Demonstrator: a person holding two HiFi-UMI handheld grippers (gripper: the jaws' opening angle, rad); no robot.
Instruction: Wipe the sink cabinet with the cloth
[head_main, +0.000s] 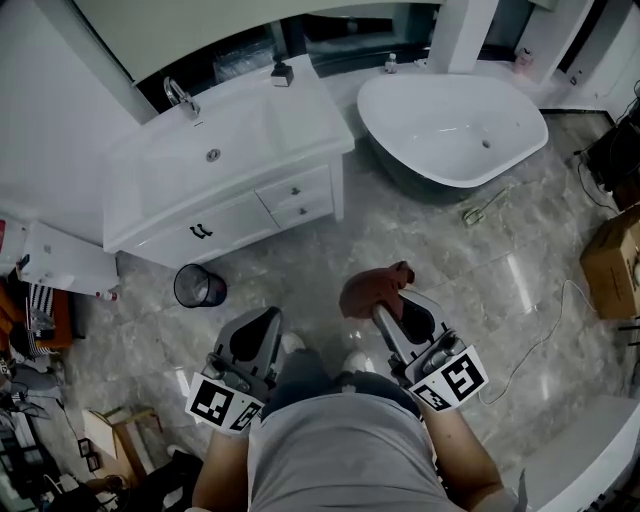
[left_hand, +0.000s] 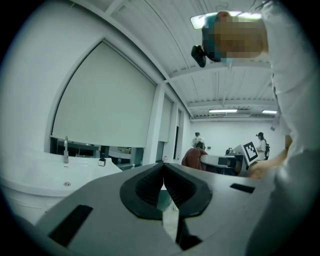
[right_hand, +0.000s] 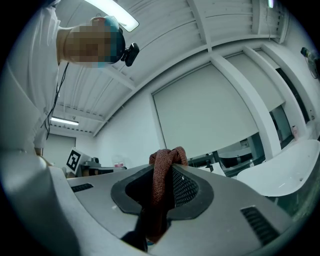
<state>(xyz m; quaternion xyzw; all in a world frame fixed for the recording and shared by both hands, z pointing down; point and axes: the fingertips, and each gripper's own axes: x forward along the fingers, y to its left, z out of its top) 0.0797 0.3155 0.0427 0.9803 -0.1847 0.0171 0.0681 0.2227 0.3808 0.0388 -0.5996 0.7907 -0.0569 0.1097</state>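
A person in a grey top (head_main: 340, 455) stands on the grey marbled floor (head_main: 470, 270) in front of the white sink cabinet (head_main: 300, 120), well apart from it, with a two-jaw gripper in each hand. The right gripper (head_main: 386, 312) is clamped on the rust-brown woven cloth (head_main: 372, 288). In the right gripper view, the cloth (right_hand: 161, 185) runs up between the dark ribbed pads and bunches in a knot above the tips of the right gripper (right_hand: 168, 169). The cloth is held in the air, clear of the cabinet and nearer to its drawer end than to its basin.

The left gripper (head_main: 267, 318) holds nothing. In the left gripper view, the tips of the left gripper (left_hand: 163, 165) are pressed together with only floor showing through the slot below them. That view also catches the cloth (left_hand: 194, 157) off to the side and the cabinet's basin top (left_hand: 35, 175) with its chrome tap (left_hand: 65, 149).

From the head view, the chrome tap (head_main: 180, 96) stands at the back of the cabinet's basin, and a small black dispenser (head_main: 282, 72) sits at the cabinet's far back corner. A round black waste bin (head_main: 200, 287) stands on the floor just in front of the cabinet's doors. A white oval freestanding bathtub (head_main: 400, 95) sits just beside the cabinet's drawer end. A brown cardboard box (head_main: 612, 262) lies well beyond the tub, far from the cabinet.
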